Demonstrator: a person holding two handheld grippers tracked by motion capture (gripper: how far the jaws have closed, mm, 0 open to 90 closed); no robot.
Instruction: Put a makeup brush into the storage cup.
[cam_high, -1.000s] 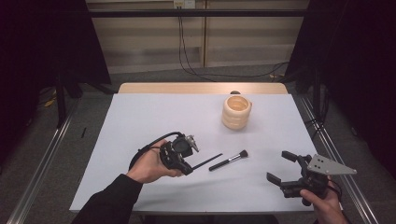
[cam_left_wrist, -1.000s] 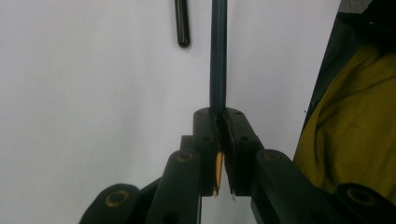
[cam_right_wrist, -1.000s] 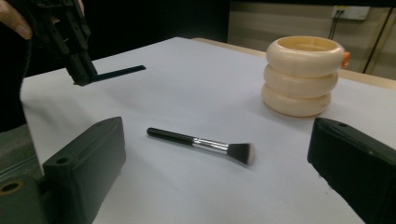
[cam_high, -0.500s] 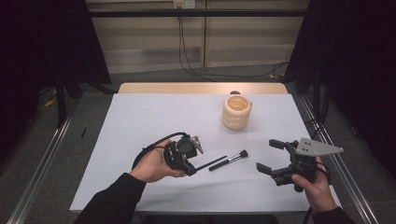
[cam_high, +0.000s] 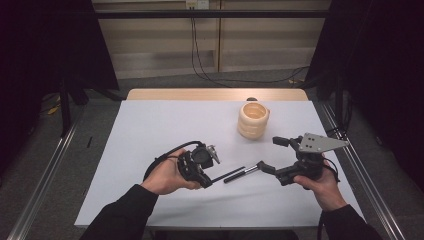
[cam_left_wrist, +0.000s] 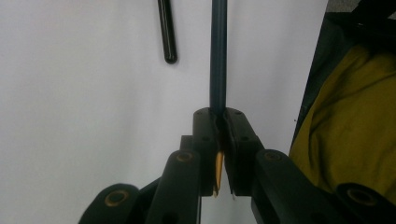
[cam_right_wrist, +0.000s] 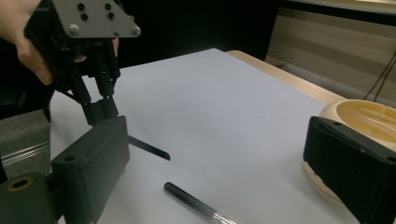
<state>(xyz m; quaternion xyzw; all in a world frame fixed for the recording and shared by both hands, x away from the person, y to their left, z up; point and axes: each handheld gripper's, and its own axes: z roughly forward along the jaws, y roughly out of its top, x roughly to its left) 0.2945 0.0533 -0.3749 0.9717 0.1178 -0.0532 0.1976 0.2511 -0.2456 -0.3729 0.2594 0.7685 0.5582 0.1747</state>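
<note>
A white table (cam_high: 150, 130) is being viewed from above, with 2 hand-held grippers being kept over its near half. The left gripper (cam_high: 206, 181) is being held in the person's left hand (cam_high: 165, 177), low over the table and pointing toward the right. Its 2 jaws are being pressed together on a thin dark pencil (cam_left_wrist: 218, 56), as the left gripper view is showing: the dark shaft is running straight out ahead of the jaws over the white surface, and a short yellow length of it is being seen in the slit behind them. In the high view the pencil (cam_high: 218, 176) is showing as a thin dark line jutting from the jaws toward the right.

A black brush (cam_high: 241, 174) is lying flat on the table just beside the pencil's far end, between the 2 grippers, with its silver collar toward the right. Its black handle (cam_left_wrist: 166, 30) is being seen beside the pencil in the left gripper view.

The right gripper (cam_high: 273, 154) is being held in the right hand (cam_high: 322, 185) near the right edge, with its jaws being kept wide apart and nothing between them. One jaw is reaching close to the brush (cam_right_wrist: 196, 204); whether it is touching cannot be told.

A ribbed cream cup (cam_high: 253, 120) is standing upright farther back, well apart from the left gripper.
</note>
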